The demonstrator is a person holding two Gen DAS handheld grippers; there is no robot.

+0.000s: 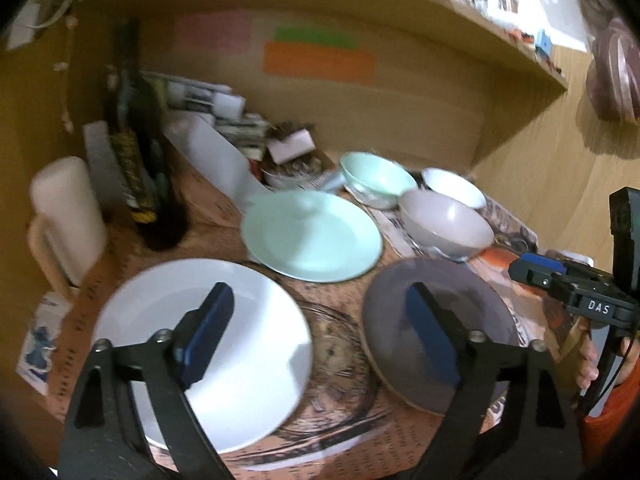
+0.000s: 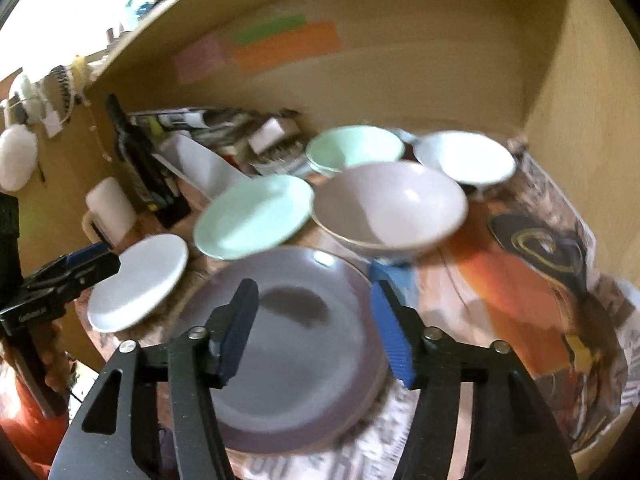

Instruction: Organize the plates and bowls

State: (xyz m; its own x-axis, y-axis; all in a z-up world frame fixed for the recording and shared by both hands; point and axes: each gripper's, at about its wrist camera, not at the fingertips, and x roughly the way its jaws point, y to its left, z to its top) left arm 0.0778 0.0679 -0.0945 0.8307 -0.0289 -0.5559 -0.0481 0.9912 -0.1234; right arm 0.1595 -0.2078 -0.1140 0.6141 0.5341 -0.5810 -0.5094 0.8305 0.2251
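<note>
Plates and bowls lie spread over a printed paper covering (image 1: 336,344) on a wooden desk; the left gripper (image 1: 320,332) hangs above the near edge with its blue-padded fingers (image 1: 208,332) spread wide and nothing between them; under its left finger lies the white plate (image 1: 192,344), and under its right finger the grey-purple plate (image 1: 448,320), the two plates apart with bare paper between; ahead of this gripper, beyond both, sits the mint-green plate (image 1: 312,236); further ahead and to the right stand the grey bowl (image 1: 444,224), the mint-green bowl (image 1: 376,176) and the white bowl (image 1: 452,188), close together.

The right gripper (image 2: 316,332) hovers over the grey-purple plate (image 2: 296,352), its fingers also parted and empty; just ahead of it is the grey bowl (image 2: 388,204), with the mint-green bowl (image 2: 352,148) and white bowl (image 2: 468,156) behind; the mint-green plate (image 2: 252,216) and white plate (image 2: 140,280) lie ahead to its left.

Left of the left gripper stand a dark bottle (image 1: 140,152) and a cream mug (image 1: 68,216); papers are piled behind.
</note>
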